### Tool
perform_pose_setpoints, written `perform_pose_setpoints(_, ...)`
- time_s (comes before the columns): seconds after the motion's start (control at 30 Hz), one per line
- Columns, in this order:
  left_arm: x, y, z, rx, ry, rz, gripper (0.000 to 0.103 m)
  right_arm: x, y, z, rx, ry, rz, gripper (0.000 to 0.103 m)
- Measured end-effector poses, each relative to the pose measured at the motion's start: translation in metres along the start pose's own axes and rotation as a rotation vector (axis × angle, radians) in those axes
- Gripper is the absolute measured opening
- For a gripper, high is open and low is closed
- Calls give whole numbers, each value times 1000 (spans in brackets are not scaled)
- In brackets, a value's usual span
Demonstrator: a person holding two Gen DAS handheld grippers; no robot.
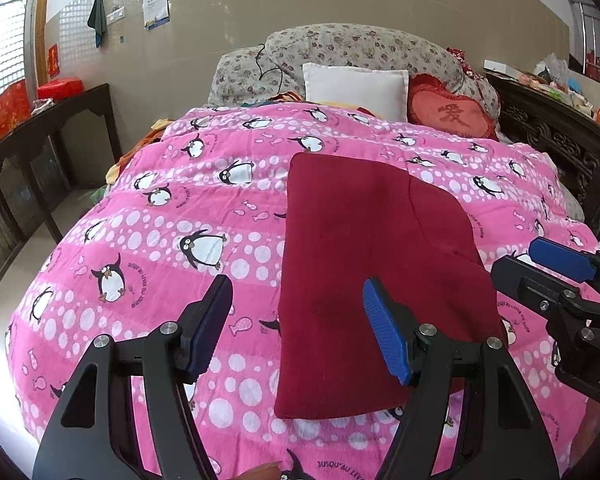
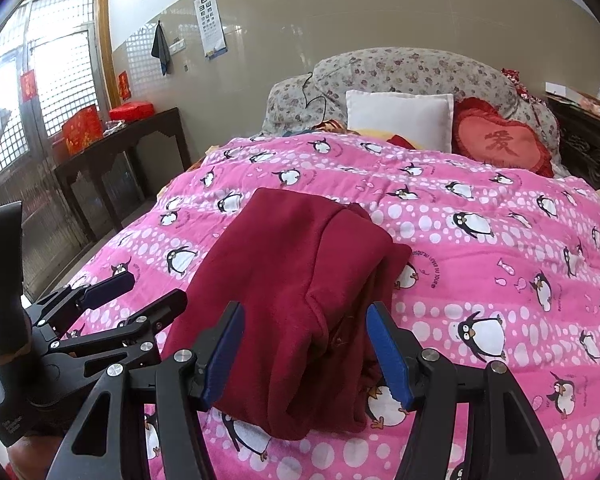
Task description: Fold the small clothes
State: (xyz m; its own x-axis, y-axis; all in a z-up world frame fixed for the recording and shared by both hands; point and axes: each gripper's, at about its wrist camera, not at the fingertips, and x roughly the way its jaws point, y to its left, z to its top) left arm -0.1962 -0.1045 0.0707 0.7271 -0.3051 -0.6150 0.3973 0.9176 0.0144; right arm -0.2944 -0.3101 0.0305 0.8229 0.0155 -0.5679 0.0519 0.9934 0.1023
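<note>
Garment (image 1: 364, 264), dark red and folded, lies flat on the pink penguin quilt (image 1: 160, 216) of the bed. Both the left claw (image 1: 298, 328) and right claw (image 2: 305, 354) hover above it, jaws spread, gripping nothing.

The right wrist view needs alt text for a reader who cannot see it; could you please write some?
A dark red garment, folded lengthwise, lies on a pink penguin-print quilt covering a bed, with the open right gripper poised over its near end. The left gripper, also open, sits off to the left, and a white pillow and red heart cushion rest at the headboard.
</note>
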Motion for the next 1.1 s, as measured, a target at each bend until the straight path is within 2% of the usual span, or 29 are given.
perform_pose_setpoints(1.1,8,-2,-2,6,0,-8,68,8,2,-3,6,21,-1,61)
